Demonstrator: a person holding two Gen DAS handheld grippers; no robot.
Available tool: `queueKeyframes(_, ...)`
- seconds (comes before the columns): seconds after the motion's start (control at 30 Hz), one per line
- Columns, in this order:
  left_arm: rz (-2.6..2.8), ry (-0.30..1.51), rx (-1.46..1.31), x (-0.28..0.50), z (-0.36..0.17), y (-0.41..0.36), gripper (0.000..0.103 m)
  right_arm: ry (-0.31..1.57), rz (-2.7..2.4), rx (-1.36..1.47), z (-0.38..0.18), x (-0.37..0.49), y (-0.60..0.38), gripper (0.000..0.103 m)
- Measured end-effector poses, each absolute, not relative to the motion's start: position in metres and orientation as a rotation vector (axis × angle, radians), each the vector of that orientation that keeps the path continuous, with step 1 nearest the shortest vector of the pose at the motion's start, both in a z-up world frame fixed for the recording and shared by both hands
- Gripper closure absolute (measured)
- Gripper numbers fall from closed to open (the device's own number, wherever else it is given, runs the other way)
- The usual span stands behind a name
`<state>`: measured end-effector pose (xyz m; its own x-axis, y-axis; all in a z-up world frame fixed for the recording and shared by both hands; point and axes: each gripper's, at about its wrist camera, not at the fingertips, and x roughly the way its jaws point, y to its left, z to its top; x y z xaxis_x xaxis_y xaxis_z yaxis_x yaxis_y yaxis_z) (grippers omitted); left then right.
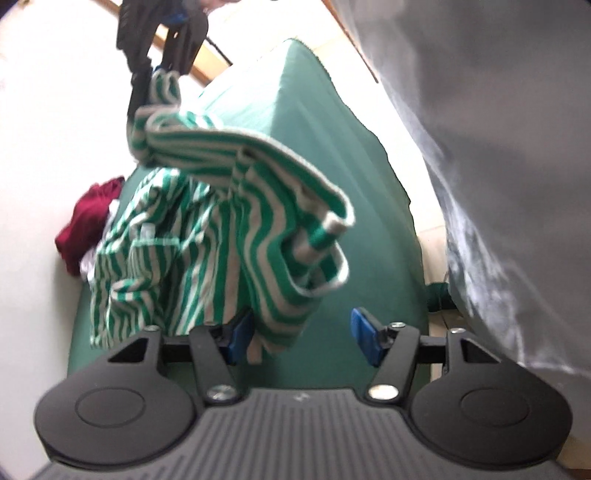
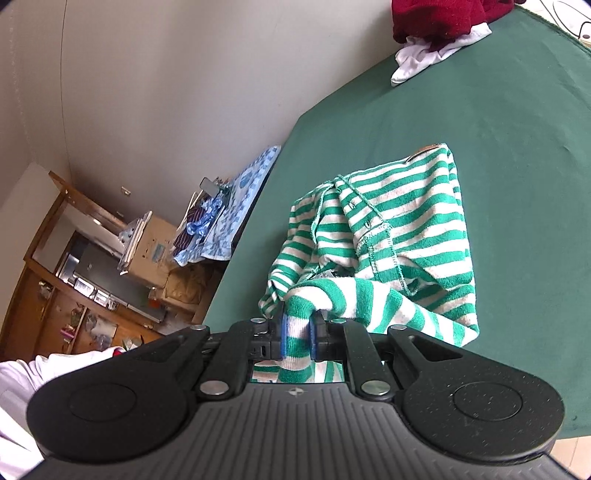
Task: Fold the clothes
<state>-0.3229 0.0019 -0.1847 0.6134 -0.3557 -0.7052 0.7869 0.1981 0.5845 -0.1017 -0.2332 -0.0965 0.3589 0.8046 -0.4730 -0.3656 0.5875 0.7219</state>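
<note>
The right gripper (image 2: pixel 298 338) is pinching a sleeve of the green-and-white striped top (image 2: pixel 399 236), lifting it off the green-covered desk (image 2: pixel 498 122). The left gripper (image 1: pixel 301 338) is hanging spread, cloth brushing only its left pad. A maroon garment (image 2: pixel 439 18) is lying at the desk's one o'clock corner.

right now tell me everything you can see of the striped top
The striped top is a soft knit in green and white stripes with stitched seams, bunched and lifted off the green table cover. The right gripper is shut on a fold of it. Its lower edge hangs between the left gripper's open jaws, fabric against one blue pad only. Part of it sags onto the cover.
</note>
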Motion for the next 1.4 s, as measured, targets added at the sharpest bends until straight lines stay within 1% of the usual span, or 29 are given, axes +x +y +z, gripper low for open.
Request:
queueKeyframes(0.03, -0.839, 0.459, 1.103, -0.321, -0.185, -0.001, 0.058, 0.918, 0.802, 0.557, -0.096, -0.102, -0.233, 0.091)
queueKeyframes(0.07, -0.827, 0.466, 1.098, -0.318, -0.185, -0.004, 0.077, 0.918, 0.799, 0.556, -0.096, -0.102, -0.234, 0.091)
queueKeyframes(0.1, -0.812, 0.481, 1.092, -0.313, -0.184, -0.006, 0.085, 0.918, 0.795, 0.556, -0.095, -0.102, -0.234, 0.091)
queueKeyframes(0.2, -0.774, 0.519, 0.999, -0.305, -0.166, -0.003, 0.088, 0.922, 0.783, 0.546, -0.093, -0.104, -0.237, 0.091)
queueKeyframes(0.27, -0.732, 0.515, 0.920, -0.302, -0.147, 0.001, 0.087, 0.923, 0.787, 0.538, -0.090, -0.105, -0.239, 0.091)
queueKeyframes(0.37, -0.636, 0.537, 0.706, -0.284, -0.107, 0.011, 0.088, 0.922, 0.794, 0.534, -0.086, -0.105, -0.242, 0.091)
queueKeyframes(0.47, -0.522, 0.559, 0.506, -0.263, -0.080, 0.024, 0.088, 0.911, 0.793, 0.557, -0.082, -0.098, -0.247, 0.091)
queueKeyframes(0.63, -0.344, 0.589, 0.261, -0.220, -0.058, 0.044, 0.088, 0.896, 0.777, 0.580, -0.077, -0.077, -0.253, 0.091)
queueKeyframes(0.87, -0.235, 0.639, 0.139, -0.159, -0.057, 0.042, 0.088, 0.905, 0.811, 0.609, -0.077, -0.025, -0.255, 0.091)
queueKeyframes(1.1, -0.116, 0.687, 0.069, -0.103, -0.068, 0.041, 0.088, 0.955, 0.811, 0.702, -0.101, 0.034, -0.256, 0.091)
queueKeyframes(1.2, -0.053, 0.735, 0.052, -0.081, -0.084, 0.042, 0.088, 0.989, 0.773, 0.715, -0.117, 0.058, -0.253, 0.086)
queueKeyframes(1.23, -0.033, 0.749, 0.059, -0.076, -0.091, 0.042, 0.086, 1.003, 0.755, 0.715, -0.124, 0.065, -0.251, 0.084)
queueKeyframes(1.3, 0.006, 0.776, 0.076, -0.068, -0.104, 0.041, 0.076, 1.023, 0.742, 0.616, -0.129, 0.074, -0.241, 0.082)
queueKeyframes(1.37, 0.050, 0.787, 0.078, -0.065, -0.109, 0.042, 0.069, 0.994, 0.771, 0.474, -0.120, 0.069, -0.229, 0.081)
queueKeyframes(1.4, 0.063, 0.782, 0.075, -0.065, -0.108, 0.042, 0.068, 0.968, 0.788, 0.421, -0.113, 0.064, -0.227, 0.079)
